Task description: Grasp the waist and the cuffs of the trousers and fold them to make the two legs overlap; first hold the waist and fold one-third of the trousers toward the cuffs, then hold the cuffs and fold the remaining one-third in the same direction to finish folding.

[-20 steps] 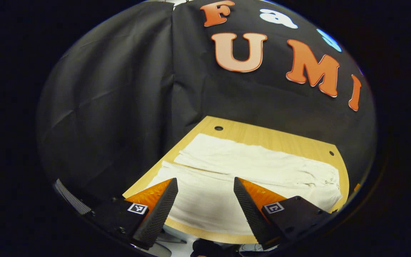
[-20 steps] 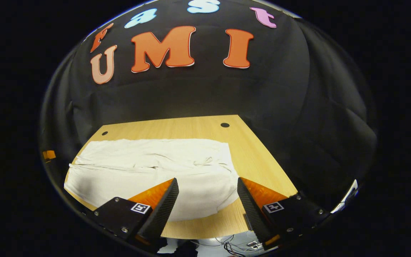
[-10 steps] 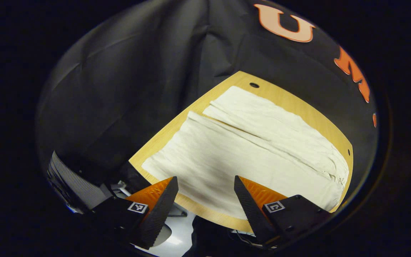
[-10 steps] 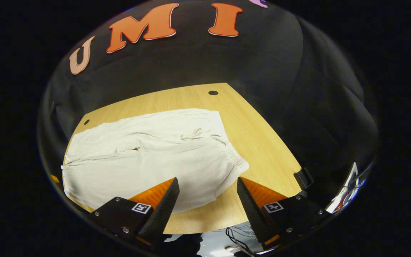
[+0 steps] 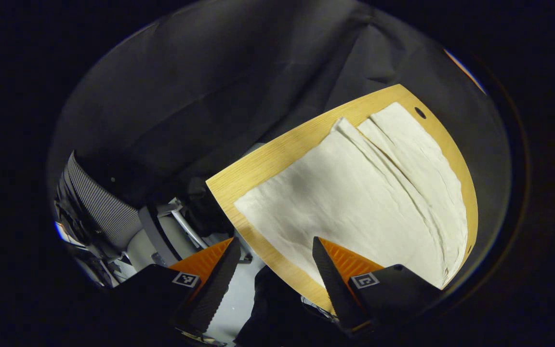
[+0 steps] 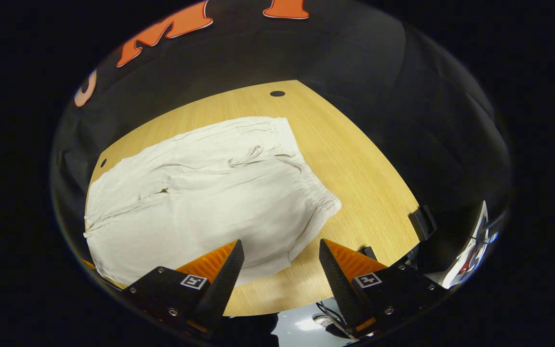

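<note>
Cream trousers (image 6: 200,202) spread flat on the wooden worktop (image 6: 364,183), both legs side by side, not folded over each other yet. Waist end with the gathered band and a loose drawstring (image 6: 251,155) seen in the right gripper view, lying toward the right part of the worktop with bare wood beyond it. Cuff end (image 5: 253,205) seen in the left gripper view, sitting just inside the worktop's (image 5: 258,161) near corner.

Left gripper (image 5: 272,270) hanging above that corner, fingers spread wide apart, nothing between them, one finger over the cloth near the cuff, the other out past the worktop edge. Not touching the fabric as far as can be told.

Right gripper (image 6: 281,272) also gaping open and empty, poised over the near edge of the worktop beside the waistband corner, one finger over the cloth, the other over bare wood.

Small dark holes (image 6: 277,93) in the worktop's far corners. Black clip-like bit (image 6: 422,221) on the right edge of the worktop. Striped grey thing (image 5: 97,202) off to the left, below the worktop level, can't tell what.
</note>
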The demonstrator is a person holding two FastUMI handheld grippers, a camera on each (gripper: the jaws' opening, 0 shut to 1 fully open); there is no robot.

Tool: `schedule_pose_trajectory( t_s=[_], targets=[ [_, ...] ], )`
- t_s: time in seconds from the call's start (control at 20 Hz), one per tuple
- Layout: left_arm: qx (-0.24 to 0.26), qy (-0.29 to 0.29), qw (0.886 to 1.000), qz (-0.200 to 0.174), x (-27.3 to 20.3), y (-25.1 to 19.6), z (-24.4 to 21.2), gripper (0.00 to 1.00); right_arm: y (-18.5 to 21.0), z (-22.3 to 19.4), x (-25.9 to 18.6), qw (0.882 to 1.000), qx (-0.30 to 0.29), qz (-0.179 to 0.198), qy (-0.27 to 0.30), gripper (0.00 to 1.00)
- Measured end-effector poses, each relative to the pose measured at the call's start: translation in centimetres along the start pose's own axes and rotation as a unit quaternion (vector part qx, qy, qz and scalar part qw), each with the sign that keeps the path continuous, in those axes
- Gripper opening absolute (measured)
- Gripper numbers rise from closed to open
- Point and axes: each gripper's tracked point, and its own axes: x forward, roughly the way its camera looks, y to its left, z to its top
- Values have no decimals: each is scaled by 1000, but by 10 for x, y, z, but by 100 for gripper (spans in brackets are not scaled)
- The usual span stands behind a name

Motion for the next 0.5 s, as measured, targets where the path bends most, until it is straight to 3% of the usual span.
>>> schedule_pose_trajectory(
  t_s=[0.5],
  targets=[
    [-4, 88, 996, -1, 49, -15, 15, 99, -4, 6, 23, 998, 33, -20, 45, 95]
  ],
)
